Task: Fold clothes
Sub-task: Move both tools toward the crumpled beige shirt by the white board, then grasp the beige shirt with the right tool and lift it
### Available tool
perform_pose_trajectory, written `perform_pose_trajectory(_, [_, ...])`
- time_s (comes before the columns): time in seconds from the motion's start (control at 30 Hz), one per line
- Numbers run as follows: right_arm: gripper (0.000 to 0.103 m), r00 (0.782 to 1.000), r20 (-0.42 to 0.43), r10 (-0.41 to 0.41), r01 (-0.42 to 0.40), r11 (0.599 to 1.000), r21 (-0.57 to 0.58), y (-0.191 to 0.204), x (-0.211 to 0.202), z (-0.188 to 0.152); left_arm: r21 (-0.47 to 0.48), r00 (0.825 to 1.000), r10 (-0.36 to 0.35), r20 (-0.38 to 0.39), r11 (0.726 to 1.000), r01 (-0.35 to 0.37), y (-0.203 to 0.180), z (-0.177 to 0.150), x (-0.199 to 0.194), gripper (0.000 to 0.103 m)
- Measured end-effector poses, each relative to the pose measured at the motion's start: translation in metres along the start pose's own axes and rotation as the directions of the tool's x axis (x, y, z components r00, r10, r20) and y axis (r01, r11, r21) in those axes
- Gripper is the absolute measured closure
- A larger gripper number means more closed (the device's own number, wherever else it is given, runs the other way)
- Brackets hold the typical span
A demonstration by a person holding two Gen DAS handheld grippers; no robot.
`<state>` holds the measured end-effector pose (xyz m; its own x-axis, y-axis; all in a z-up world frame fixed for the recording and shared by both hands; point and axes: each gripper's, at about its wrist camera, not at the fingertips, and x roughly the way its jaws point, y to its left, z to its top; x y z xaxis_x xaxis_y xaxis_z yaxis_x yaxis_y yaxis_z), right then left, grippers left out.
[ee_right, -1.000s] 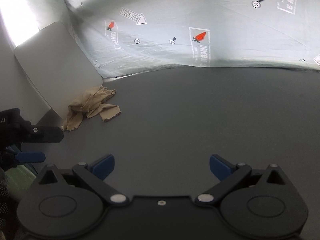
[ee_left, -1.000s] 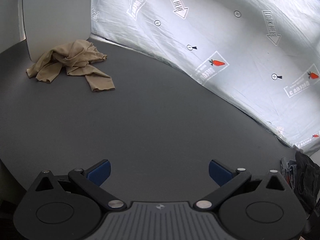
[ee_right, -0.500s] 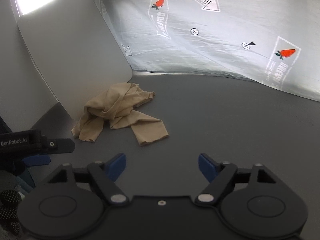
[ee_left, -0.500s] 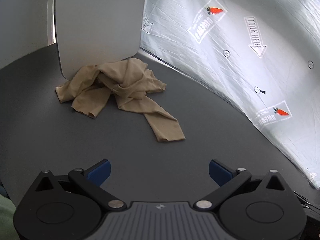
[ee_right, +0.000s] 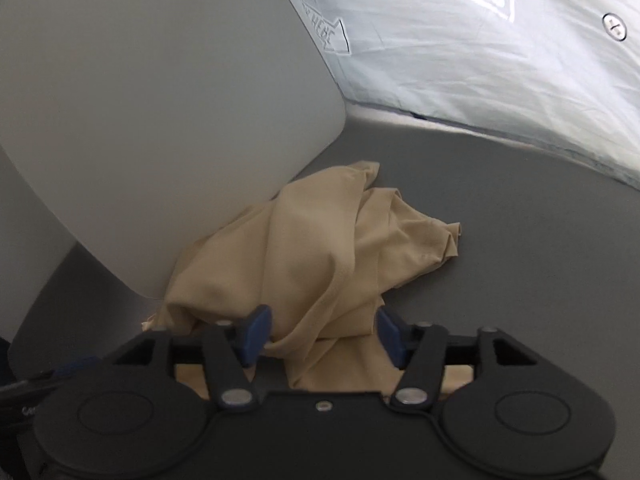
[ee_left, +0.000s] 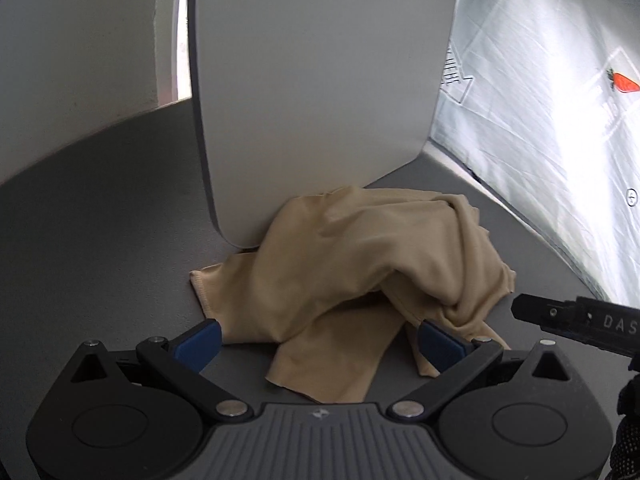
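My left gripper (ee_left: 318, 340), jaws spread wide, hovers at the near edge of a crumpled tan stretch-fabric garment (ee_left: 360, 264) heaped on the dark grey desk (ee_left: 100, 220) against a leaning white board (ee_left: 320, 80). My right gripper (ee_right: 320, 334), jaws narrower and straddling a raised fold but not yet clamped, is nearer. The heap runs left to right across both.

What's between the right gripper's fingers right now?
In the right wrist view, the right gripper is open, with a bunched fold of the tan garment lying between its fingers; nothing else.
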<state>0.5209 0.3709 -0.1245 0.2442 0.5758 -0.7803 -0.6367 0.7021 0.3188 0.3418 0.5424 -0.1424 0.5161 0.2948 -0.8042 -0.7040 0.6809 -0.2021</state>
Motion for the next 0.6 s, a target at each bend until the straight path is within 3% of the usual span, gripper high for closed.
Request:
perform_pose_trajectory(0.1, [0.039,0.999,-0.012,0.037,-0.037,0.998,0.048,0.002,0.026,0.006,-0.037,0.999,0.031,-0.027,0.999,-0.032,0.015,0.0,0.013,0.0])
perform_pose_trajectory(0.13, [0.055,0.999,0.007,0.036,-0.036,0.998,0.048,0.005,0.026,0.004,-0.04,0.999,0.03,-0.032,0.999,-0.031,0.016,0.0,0.013,0.0])
perform_pose_trajectory(0.23, [0.082,0.997,0.064,0.032,-0.035,0.998,0.048,0.013,0.024,-0.002,-0.036,0.999,0.019,-0.039,0.999,-0.021,0.016,-0.001,0.01,0.0])
perform_pose_trajectory(0.37, [0.089,0.975,0.212,-0.061,0.074,0.996,-0.055,0.021,-0.029,-0.015,-0.006,1.0,-0.012,0.0,1.0,0.012,0.002,-0.002,-0.011,0.0])
perform_pose_trajectory(0.47, [0.09,0.936,0.327,-0.13,0.164,0.983,-0.078,0.014,-0.086,-0.019,0.012,0.998,-0.048,0.04,0.999,0.047,-0.014,-0.006,-0.033,0.0])
perform_pose_trajectory(0.53, [0.091,0.884,0.427,-0.19,0.257,0.961,-0.105,0.008,-0.133,-0.025,0.042,0.994,-0.076,0.074,0.996,0.073,-0.03,-0.012,-0.055,0.0])
perform_pose_trajectory(0.6, [0.091,0.835,0.507,-0.213,0.3,0.949,-0.097,-0.002,-0.18,-0.029,0.079,0.989,-0.106,0.106,0.992,0.098,-0.046,-0.021,-0.078,0.0])
